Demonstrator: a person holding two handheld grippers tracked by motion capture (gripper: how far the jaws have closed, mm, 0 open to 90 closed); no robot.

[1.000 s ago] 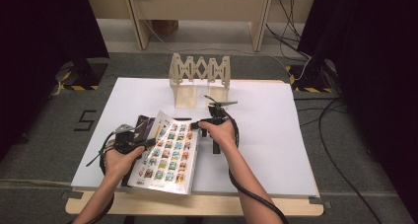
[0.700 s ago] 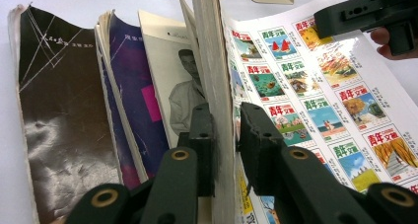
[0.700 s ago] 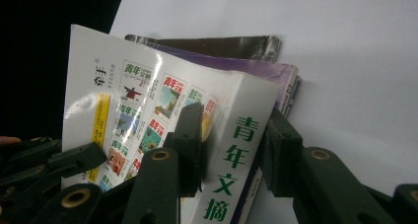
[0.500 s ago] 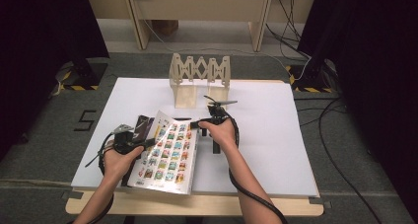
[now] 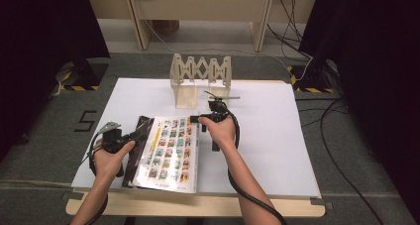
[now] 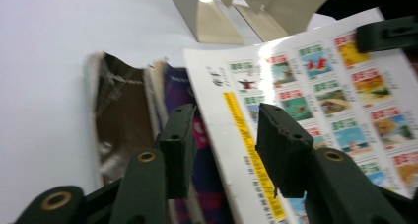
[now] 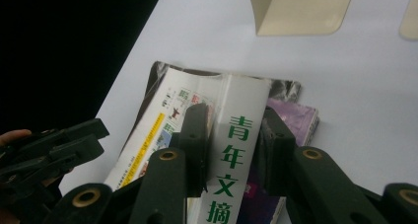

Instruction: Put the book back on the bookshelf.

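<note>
Stack of glossy magazines lies near the white surface's front-left edge. Left hand-held gripper – jaws just opening – stands apart over the top cover; right hand-held gripper, closing, straddles its white spine. Next: clamp, lift clear.

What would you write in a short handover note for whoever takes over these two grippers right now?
Left gripper: jaws just opened, astride the magazine's left edge, pads not pressing.
Right gripper: jaws closing on the magazine's white spine, which stands between them; firm grip not certain.
Magazine lies on the white table, front left, in a torn dark wrapper. The wooden rack stands behind, its slots unfilled.
Done: magazine bared.
Left, probably: lift it and stand it in the rack.
</note>
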